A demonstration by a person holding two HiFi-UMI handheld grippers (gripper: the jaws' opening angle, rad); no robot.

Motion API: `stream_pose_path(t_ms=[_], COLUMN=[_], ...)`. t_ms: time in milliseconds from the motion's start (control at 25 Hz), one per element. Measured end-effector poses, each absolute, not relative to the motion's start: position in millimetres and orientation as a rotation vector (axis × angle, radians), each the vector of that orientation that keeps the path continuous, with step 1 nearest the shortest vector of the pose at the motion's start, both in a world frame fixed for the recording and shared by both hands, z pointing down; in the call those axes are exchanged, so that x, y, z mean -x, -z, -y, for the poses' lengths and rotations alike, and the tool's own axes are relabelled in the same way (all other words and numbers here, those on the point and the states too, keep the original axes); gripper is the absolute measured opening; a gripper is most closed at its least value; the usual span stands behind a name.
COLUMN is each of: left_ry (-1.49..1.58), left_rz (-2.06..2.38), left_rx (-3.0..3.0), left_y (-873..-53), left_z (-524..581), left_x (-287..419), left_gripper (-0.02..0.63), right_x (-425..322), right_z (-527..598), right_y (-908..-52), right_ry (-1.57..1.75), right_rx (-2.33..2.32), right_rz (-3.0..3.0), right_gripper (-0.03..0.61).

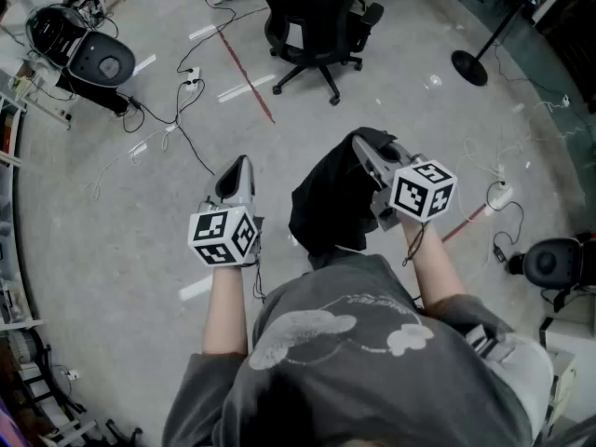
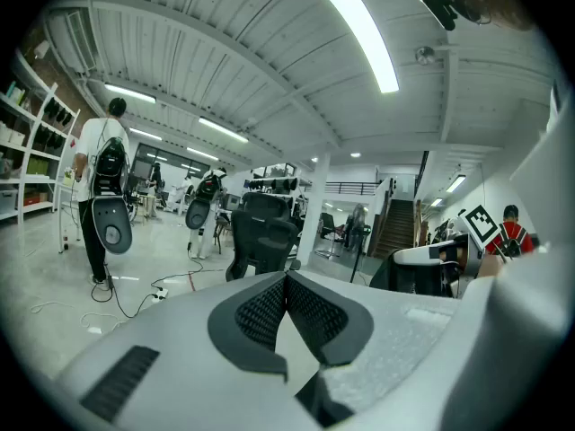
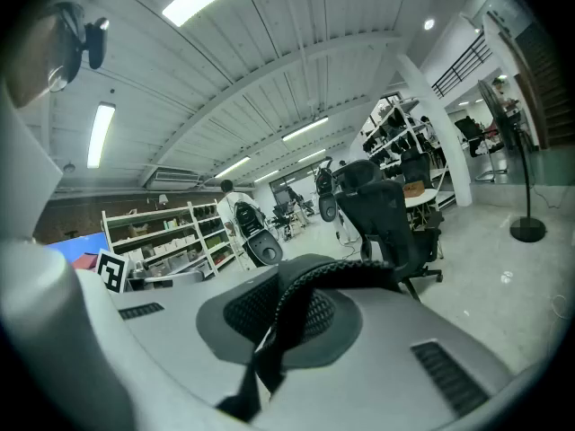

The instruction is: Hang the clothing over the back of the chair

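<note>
The chair [image 1: 312, 26] stands toward the floor's [image 1: 102, 250] far edge. The dark clothing [image 1: 326, 198] hangs limp from the right gripper [image 1: 366, 149], whose fingers [image 3: 241, 314] pinch a fold. It looks soft and light, so it is probably best held at two top corners. The left gripper [image 1: 237, 168] is closed and empty.

We wear a grey T-shirt [image 1: 372, 380] at six o'clock, with pale cloud shapes [image 1: 298, 333] on it. Our left hand-held gripper [image 1: 239, 163] and right hand-held gripper [image 1: 361, 145] are light grey, each with a white cube [image 1: 223, 236] of black squares.
</note>
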State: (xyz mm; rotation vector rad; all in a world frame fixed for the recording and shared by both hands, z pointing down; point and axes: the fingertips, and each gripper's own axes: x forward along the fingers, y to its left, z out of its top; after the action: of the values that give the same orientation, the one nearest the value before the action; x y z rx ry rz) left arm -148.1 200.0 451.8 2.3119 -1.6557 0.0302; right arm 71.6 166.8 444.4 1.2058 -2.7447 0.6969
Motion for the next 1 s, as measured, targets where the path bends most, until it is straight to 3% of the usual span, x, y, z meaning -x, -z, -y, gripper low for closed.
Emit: stream_pose_path(t_ms=[1000], left_ry=[-0.049], left_rz=[1.618], left_rx=[-2.26], left_y=[-476.7], left_z=[-203.2], left_x=[142.0], left_gripper=[0.002], right_x=[-81.5], right_z=[-156.0], right_y=[-452.5], right_ry=[-0.681], right_rx=[-1.217], right_rz=[2.736], right_gripper=[-0.005])
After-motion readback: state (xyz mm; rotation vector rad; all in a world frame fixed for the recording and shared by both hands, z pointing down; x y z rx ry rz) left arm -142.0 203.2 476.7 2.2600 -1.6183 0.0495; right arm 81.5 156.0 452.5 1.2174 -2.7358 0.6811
